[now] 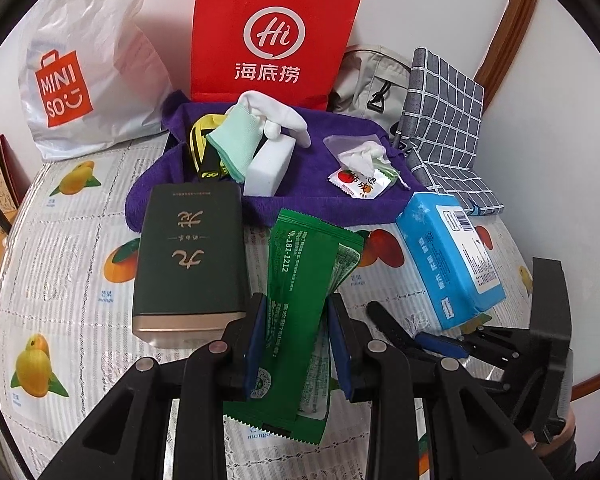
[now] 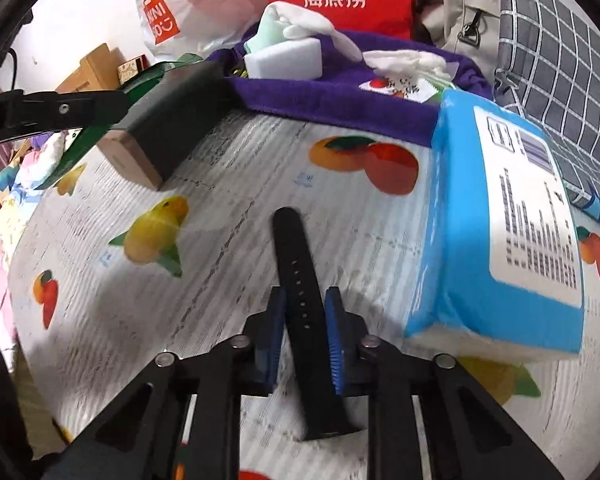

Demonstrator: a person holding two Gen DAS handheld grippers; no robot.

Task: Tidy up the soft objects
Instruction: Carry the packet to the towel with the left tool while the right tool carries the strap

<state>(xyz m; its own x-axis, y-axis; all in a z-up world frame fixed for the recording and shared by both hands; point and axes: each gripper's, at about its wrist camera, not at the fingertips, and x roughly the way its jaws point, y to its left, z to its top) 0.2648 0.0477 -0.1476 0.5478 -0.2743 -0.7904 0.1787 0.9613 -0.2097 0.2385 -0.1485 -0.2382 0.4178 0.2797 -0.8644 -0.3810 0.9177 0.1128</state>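
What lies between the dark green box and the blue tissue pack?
The green packet, held in the left gripper, lies between the dark green box and blue tissue pack, in the left wrist view.

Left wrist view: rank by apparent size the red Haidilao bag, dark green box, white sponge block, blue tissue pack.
1. red Haidilao bag
2. dark green box and blue tissue pack: they look alike, so I won't rank them
3. white sponge block

The bag stands farthest back, so it is likely truly largest.

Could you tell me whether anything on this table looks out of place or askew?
Mostly the dark green box: it is rigid, yet lies among the soft items, its far end resting on the purple towel's edge. The blue tissue pack sits crooked beside the towel. Nothing looks spilled or damaged.
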